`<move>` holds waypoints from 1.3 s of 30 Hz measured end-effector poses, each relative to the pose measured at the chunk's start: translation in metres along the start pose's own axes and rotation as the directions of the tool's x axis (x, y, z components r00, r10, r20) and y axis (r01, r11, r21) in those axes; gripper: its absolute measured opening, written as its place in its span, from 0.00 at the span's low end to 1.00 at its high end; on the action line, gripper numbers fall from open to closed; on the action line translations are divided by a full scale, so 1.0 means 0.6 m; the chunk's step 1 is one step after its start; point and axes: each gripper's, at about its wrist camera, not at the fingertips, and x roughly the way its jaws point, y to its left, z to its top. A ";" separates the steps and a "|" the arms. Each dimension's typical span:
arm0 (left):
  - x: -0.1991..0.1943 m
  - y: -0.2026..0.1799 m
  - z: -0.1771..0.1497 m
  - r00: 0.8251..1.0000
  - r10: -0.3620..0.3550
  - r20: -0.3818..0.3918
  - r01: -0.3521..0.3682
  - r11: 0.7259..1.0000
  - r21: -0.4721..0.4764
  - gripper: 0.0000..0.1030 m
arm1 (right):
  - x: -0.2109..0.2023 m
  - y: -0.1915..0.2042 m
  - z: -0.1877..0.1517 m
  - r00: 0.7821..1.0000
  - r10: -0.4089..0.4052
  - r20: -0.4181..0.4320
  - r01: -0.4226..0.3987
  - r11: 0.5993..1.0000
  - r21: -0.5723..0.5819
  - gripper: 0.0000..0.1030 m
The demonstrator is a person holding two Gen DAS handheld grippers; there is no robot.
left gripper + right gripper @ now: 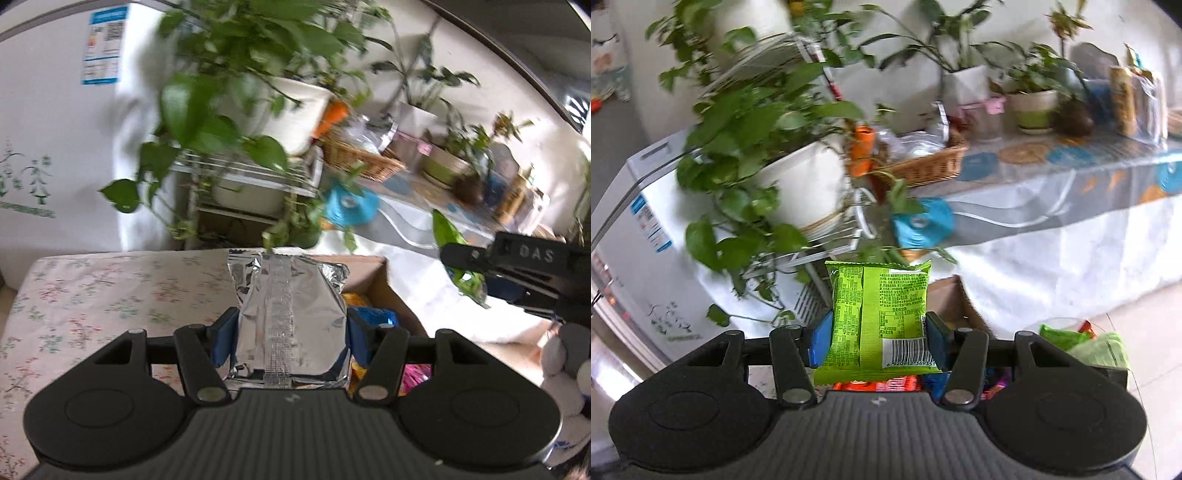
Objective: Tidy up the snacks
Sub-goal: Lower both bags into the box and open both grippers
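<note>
Gripping only its lower sides, the left gripper [291,332] has its jaws clenched on a silver packet [290,314] that juts ahead above the snack box [384,291]; the right gripper [873,341] likewise clamps a green packet [879,314]. Puffy, slick wrappers could slip out mid-carry.

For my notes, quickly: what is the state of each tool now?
Left tool: closed on the silver snack packet.
Right tool: closed on the green snack packet.

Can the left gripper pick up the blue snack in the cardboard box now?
Probably not: the left gripper is already shut on a silver packet, which also covers much of the blue snack in the cardboard box.
</note>
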 end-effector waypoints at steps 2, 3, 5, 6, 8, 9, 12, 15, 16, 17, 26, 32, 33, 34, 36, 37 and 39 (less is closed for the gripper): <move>0.011 -0.016 -0.005 1.000 -0.013 -0.018 0.014 1.000 0.018 0.58 | 0.005 -0.013 0.001 1.000 -0.005 -0.021 0.006 1.000 0.029 0.57; 0.017 -0.023 -0.009 0.999 -0.022 -0.029 0.023 0.999 0.024 0.58 | 0.008 -0.018 0.000 1.000 -0.010 -0.030 0.011 0.999 0.040 0.57; 0.028 -0.038 -0.017 0.998 -0.034 -0.054 0.036 0.999 0.033 0.58 | 0.012 -0.027 -0.001 0.999 -0.020 -0.047 0.023 0.998 0.058 0.57; 0.033 -0.044 -0.022 0.997 -0.037 -0.063 0.040 0.998 0.038 0.58 | 0.014 -0.031 -0.003 0.998 -0.024 -0.055 0.028 0.998 0.065 0.57; 0.044 -0.057 -0.029 0.996 -0.044 -0.083 0.049 0.997 0.054 0.58 | 0.021 -0.037 -0.005 0.996 -0.029 -0.079 0.035 0.996 0.077 0.57; 0.049 -0.062 -0.033 0.995 -0.047 -0.093 0.052 0.997 0.060 0.58 | 0.023 -0.040 -0.006 0.996 -0.033 -0.088 0.040 0.996 0.082 0.57; 0.067 -0.074 -0.040 0.993 -0.036 -0.115 0.044 0.997 0.064 0.58 | 0.030 -0.044 -0.009 0.993 -0.052 -0.107 0.062 0.994 0.087 0.57; 0.088 -0.082 -0.043 0.989 -0.033 -0.144 0.039 0.998 0.041 0.58 | 0.037 -0.047 -0.010 0.991 -0.052 -0.122 0.062 0.995 0.083 0.57; 0.096 -0.084 -0.043 0.988 -0.030 -0.154 0.035 0.999 0.030 0.58 | 0.041 -0.048 -0.011 0.990 -0.059 -0.128 0.070 0.994 0.081 0.58; 0.102 -0.085 -0.043 0.987 -0.028 -0.161 0.032 0.999 0.020 0.58 | 0.044 -0.049 -0.011 0.989 -0.067 -0.131 0.078 0.994 0.077 0.58; 0.103 -0.101 -0.029 0.984 0.009 -0.178 -0.005 1.000 0.023 0.88 | 0.043 -0.056 -0.006 0.987 -0.081 -0.140 0.092 0.993 0.077 0.83; 0.102 -0.094 -0.027 0.968 0.057 -0.245 -0.055 0.998 0.012 0.90 | 0.038 -0.054 -0.005 0.986 -0.091 -0.141 0.102 0.992 0.068 0.88; 0.101 -0.093 -0.027 0.967 0.065 -0.246 -0.063 0.998 0.015 0.90 | 0.037 -0.053 -0.005 0.985 -0.097 -0.140 0.106 0.992 0.062 0.89; 0.099 -0.093 -0.027 0.966 0.076 -0.245 -0.073 0.997 0.023 0.90 | 0.036 -0.052 -0.004 0.985 -0.104 -0.139 0.112 0.992 0.053 0.91; 0.098 -0.094 -0.025 0.963 0.100 -0.251 -0.093 0.995 0.037 0.92 | 0.035 -0.051 -0.004 0.982 -0.119 -0.144 0.126 0.991 0.038 0.92; 0.098 -0.093 -0.025 0.960 0.109 -0.257 -0.102 0.994 0.040 0.92 | 0.035 -0.052 -0.004 0.981 -0.129 -0.148 0.135 0.990 0.029 0.92; 0.097 -0.091 -0.024 0.955 0.122 -0.269 -0.117 0.993 0.036 0.92 | 0.036 -0.052 -0.004 0.977 -0.145 -0.154 0.149 0.989 0.013 0.92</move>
